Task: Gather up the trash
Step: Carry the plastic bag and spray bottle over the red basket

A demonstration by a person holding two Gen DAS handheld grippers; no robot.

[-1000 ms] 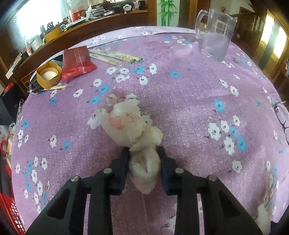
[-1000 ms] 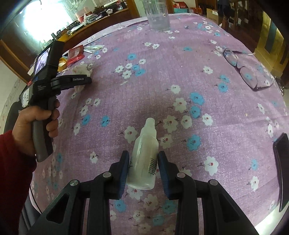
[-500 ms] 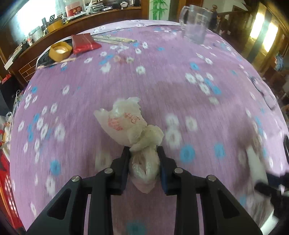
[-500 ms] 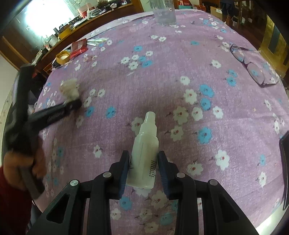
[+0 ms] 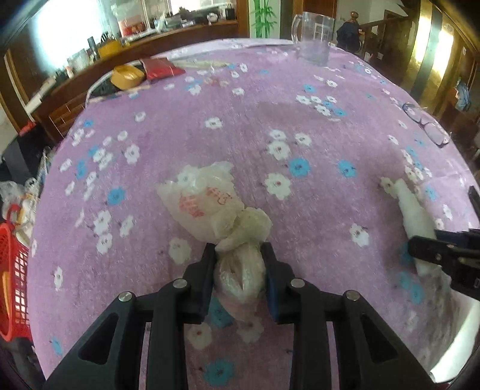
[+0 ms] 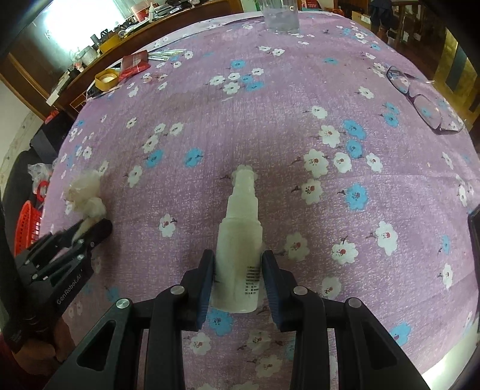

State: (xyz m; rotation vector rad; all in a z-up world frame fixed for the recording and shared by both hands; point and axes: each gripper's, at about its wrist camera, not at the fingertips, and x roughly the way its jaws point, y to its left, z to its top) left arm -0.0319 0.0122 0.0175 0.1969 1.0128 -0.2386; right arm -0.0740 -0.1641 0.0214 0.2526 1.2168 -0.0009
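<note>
We see a round table (image 5: 300, 126) under a purple cloth with white and blue flowers; a wooden sideboard (image 5: 186, 28) crowded with clutter runs beyond its far edge, and a red basket (image 5: 13, 270) sits beside its left edge. Above the table's near side we hold two pieces of trash — a knotted whitish plastic bag (image 5: 210, 207) with red print, and a translucent white bottle (image 6: 240, 246). Our left gripper (image 5: 240, 270) pinches the bag below its knot; our right gripper (image 6: 238, 279) clamps the bottle's lower body.
</note>
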